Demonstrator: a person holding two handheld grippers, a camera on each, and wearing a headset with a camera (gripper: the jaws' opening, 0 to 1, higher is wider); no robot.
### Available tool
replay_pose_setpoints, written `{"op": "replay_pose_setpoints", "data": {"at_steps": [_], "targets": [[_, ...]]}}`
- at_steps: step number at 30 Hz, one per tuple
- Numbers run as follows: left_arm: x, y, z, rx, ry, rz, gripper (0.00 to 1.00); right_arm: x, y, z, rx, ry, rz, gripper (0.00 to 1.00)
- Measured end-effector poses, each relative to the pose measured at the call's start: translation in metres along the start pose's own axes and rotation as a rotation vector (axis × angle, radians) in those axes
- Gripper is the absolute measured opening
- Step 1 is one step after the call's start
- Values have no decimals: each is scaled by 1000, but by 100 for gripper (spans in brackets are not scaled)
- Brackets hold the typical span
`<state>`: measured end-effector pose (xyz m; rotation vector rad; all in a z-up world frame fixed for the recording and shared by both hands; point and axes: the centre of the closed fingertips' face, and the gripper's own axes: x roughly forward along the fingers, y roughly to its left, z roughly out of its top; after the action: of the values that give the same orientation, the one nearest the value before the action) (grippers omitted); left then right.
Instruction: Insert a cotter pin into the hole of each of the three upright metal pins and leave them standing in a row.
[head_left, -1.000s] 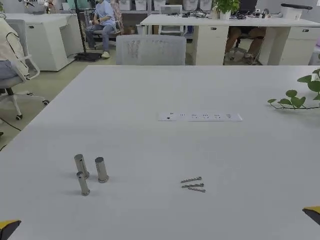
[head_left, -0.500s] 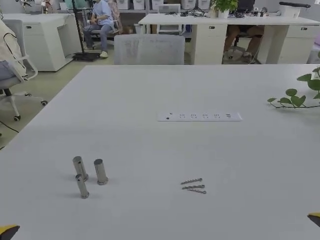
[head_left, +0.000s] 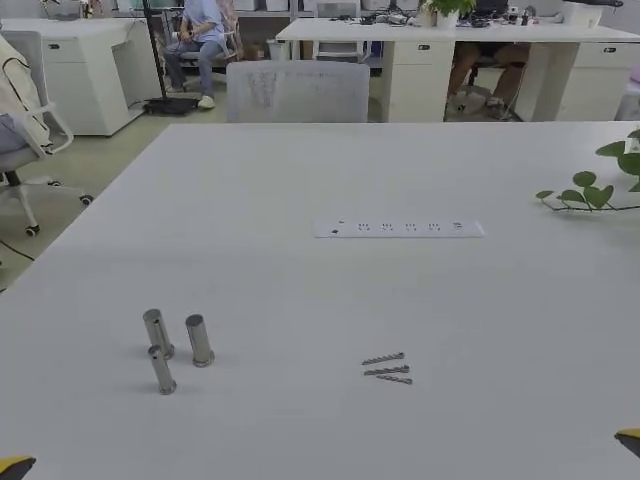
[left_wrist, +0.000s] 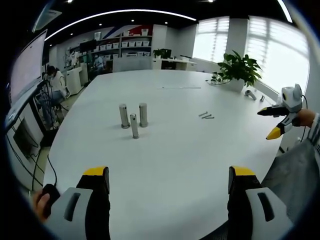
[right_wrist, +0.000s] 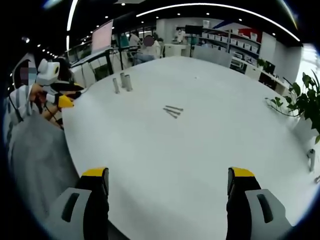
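Three upright metal pins (head_left: 172, 349) stand in a tight cluster at the table's left; the left gripper view shows the pins (left_wrist: 133, 117) ahead of centre. Three cotter pins (head_left: 388, 369) lie flat and side by side to their right, and the cotter pins (right_wrist: 173, 110) sit mid-table in the right gripper view. My left gripper (left_wrist: 167, 177) is open and empty, back at the near table edge. My right gripper (right_wrist: 167, 177) is open and empty too, off the table's right corner. Yellow jaw tips peek in at the head view's bottom corners.
A white power strip (head_left: 399, 229) lies across the middle of the white table (head_left: 320, 290). A leafy plant (head_left: 600, 180) trails onto the right edge. A grey chair (head_left: 298, 92) stands at the far side, with desks and seated people beyond.
The head view has tilted down a little, so everything sits slightly higher or lower in frame. The yellow jaw tips at the bottom corners have sunk further out of view. Pins unmoved.
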<state>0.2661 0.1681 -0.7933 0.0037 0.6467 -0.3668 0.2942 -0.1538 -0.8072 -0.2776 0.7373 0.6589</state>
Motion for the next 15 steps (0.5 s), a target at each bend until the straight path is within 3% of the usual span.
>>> {"op": "replay_pose_setpoints", "data": {"at_steps": [15], "targets": [[2,1,-2,-9,2,-12,100,0,1,1,4,5,-3,100]]}}
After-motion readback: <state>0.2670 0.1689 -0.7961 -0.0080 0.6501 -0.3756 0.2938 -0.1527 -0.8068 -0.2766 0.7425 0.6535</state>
